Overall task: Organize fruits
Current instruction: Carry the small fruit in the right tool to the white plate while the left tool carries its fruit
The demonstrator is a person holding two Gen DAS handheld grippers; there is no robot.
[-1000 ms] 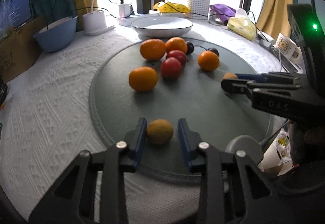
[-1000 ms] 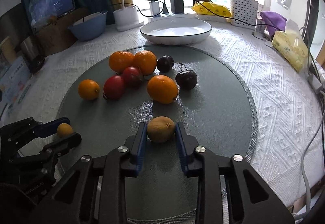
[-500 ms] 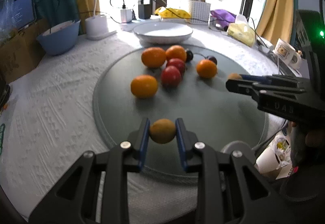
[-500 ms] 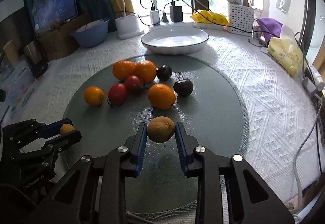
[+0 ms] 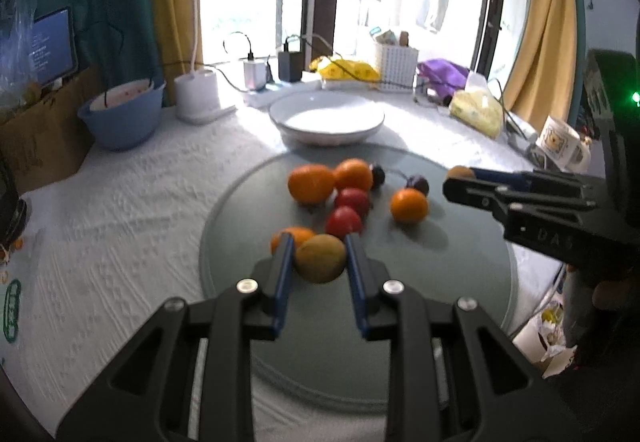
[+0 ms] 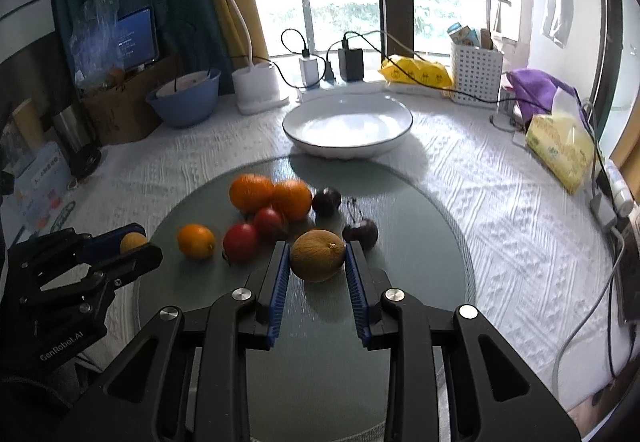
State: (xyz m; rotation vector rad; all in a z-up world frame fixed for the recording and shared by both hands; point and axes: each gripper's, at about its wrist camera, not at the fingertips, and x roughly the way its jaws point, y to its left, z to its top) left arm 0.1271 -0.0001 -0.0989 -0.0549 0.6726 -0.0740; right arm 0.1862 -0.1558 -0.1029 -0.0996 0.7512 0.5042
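My left gripper (image 5: 320, 248) is shut on a brownish-yellow fruit (image 5: 320, 264) and holds it above the grey round mat (image 5: 460, 282). My right gripper (image 6: 318, 248) is shut on a second brownish-yellow fruit (image 6: 318, 256), also lifted above the mat (image 6: 420, 262). Oranges (image 6: 252, 191), red fruits (image 6: 240, 242) and dark plums (image 6: 326, 201) lie grouped on the mat's far half. An empty white bowl (image 6: 348, 125) stands beyond the mat. The right gripper shows at the right of the left wrist view (image 5: 460, 177); the left gripper shows at the left of the right wrist view (image 6: 134, 242).
A blue bowl (image 6: 184, 101), a white desk lamp (image 6: 256, 81), chargers with cables (image 6: 352, 61), a white basket (image 6: 476, 71), yellow packets (image 6: 560, 149) and a mug (image 5: 560, 141) stand around the table's back and right edges. A cardboard box (image 6: 120, 109) is at the left.
Both grippers have risen with their fruits and moved forward toward the fruit group and bowl. The left gripper closed on its fruit during the first half second.
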